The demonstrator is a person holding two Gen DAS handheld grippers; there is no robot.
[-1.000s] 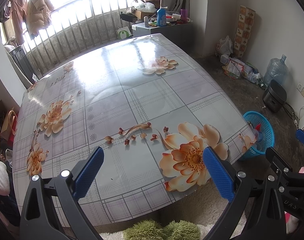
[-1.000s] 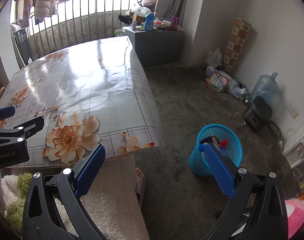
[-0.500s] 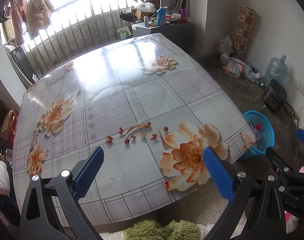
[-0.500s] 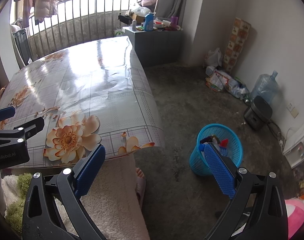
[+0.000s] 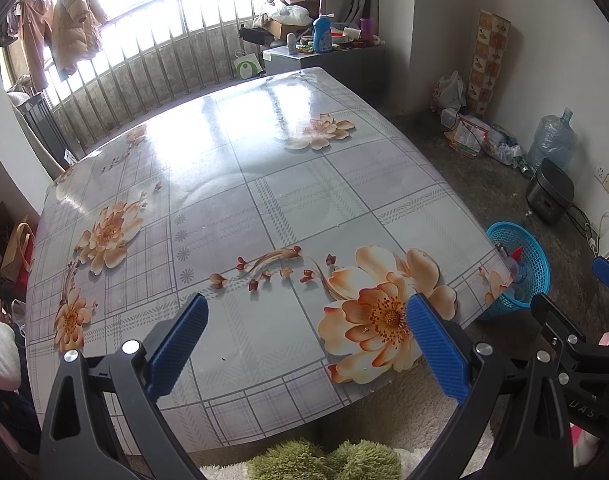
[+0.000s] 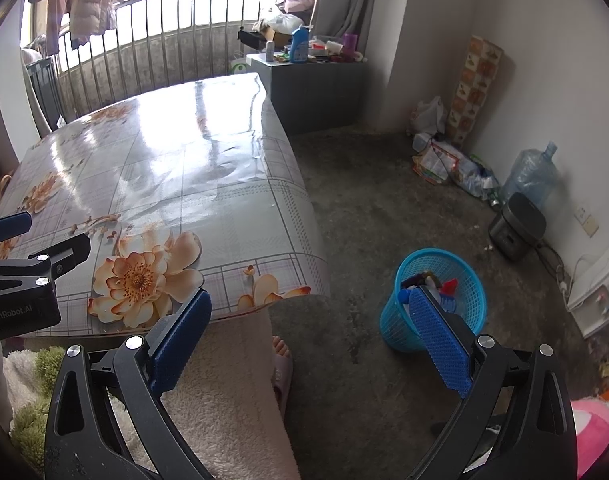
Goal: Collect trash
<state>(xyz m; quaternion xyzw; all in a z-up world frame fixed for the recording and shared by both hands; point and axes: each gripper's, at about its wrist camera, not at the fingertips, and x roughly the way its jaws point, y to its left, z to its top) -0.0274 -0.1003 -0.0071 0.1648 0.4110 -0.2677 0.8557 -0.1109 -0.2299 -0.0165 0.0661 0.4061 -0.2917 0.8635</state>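
Left gripper (image 5: 304, 344): jaws spread wide, holding nothing, above the near edge of the flowered table (image 5: 264, 184).
Right gripper (image 6: 310, 340): jaws wide apart, holding nothing, over the concrete floor (image 6: 384, 208).
Trash basket (image 6: 470, 304): blue, on the floor beside the table corner, bottles inside.

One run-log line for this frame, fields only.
left gripper: open, empty, over table | right gripper: open, empty | blue basket: on floor, holds trash

Nothing visibly changed across these 3 moments.
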